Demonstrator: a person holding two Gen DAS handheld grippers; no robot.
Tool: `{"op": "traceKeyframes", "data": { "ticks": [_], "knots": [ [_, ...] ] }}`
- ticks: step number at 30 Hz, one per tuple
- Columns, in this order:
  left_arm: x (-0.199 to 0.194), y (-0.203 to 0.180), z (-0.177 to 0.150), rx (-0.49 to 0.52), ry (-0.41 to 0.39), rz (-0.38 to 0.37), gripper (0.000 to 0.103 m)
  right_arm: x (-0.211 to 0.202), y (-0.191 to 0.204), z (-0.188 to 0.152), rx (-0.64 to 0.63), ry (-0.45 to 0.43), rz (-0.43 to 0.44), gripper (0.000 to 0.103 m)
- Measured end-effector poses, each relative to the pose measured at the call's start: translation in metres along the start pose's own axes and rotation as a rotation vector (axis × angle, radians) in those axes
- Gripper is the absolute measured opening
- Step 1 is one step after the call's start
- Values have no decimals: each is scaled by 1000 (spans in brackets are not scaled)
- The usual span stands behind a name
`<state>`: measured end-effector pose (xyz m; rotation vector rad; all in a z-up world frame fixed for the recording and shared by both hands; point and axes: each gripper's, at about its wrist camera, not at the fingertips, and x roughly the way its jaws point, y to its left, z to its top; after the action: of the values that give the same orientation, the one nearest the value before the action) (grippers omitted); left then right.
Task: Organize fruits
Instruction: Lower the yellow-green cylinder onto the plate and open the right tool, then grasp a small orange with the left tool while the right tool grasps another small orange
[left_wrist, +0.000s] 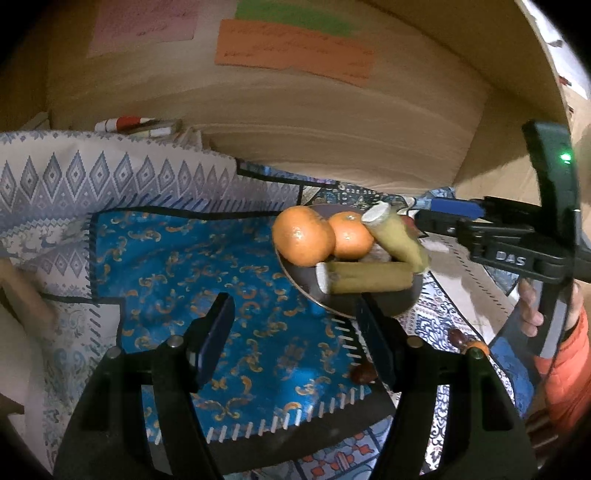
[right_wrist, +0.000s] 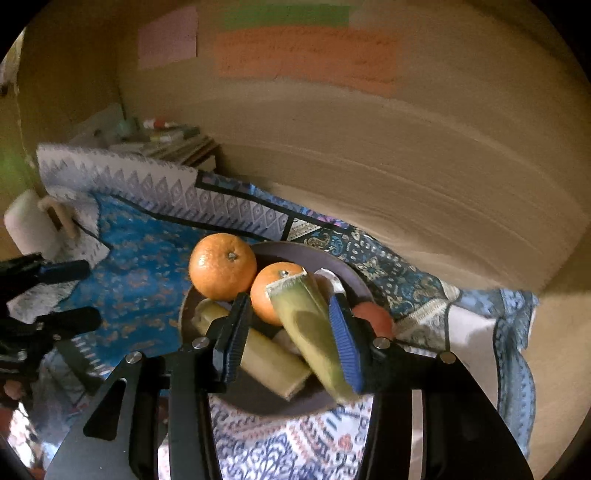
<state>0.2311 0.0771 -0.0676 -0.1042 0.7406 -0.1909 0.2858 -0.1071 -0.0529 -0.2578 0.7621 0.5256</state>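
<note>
A dark plate (left_wrist: 406, 295) (right_wrist: 347, 266) holds two oranges (left_wrist: 303, 236) (right_wrist: 222, 266), two yellow-green cane pieces and a reddish fruit (right_wrist: 373, 319). One cane piece (left_wrist: 369, 277) (right_wrist: 273, 360) lies flat. The other (left_wrist: 399, 234) (right_wrist: 310, 332) leans tilted on the pile. My right gripper (right_wrist: 290, 315) is open, its jaws on either side of the tilted piece, the right pad touching it. It shows in the left wrist view (left_wrist: 454, 210). My left gripper (left_wrist: 295, 314) is open and empty over the blue cloth (left_wrist: 221, 295), left of the plate.
Small dark fruits (left_wrist: 364, 373) (left_wrist: 458, 338) lie on the patterned cloth near the plate. A wooden wall with paper notes (left_wrist: 295, 48) stands behind. Books and tubes (right_wrist: 173, 142) are stacked at the back left. A white roll (right_wrist: 29, 223) stands at the left.
</note>
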Motion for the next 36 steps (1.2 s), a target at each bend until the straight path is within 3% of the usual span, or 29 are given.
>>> {"op": "traceKeyframes", "data": {
  "ticks": [8, 16, 24, 32, 36],
  "knots": [
    [-17, -26, -16, 32, -13, -6, 73, -55, -12, -41, 85, -71, -31, 48],
    [-27, -48, -57, 30, 25, -5, 73, -79, -12, -97, 154, -59, -24, 49],
    [-21, -59, -97, -7, 76, -5, 73, -67, -3, -139, 145, 15, -1, 50],
    [-18, -67, -121, -13, 100, -15, 73, -36, -12, -158, 176, 95, 14, 49],
    [-17, -72, -129, 0, 105, -8, 73, -39, -8, -160, 159, 80, 27, 35]
  ]
}}
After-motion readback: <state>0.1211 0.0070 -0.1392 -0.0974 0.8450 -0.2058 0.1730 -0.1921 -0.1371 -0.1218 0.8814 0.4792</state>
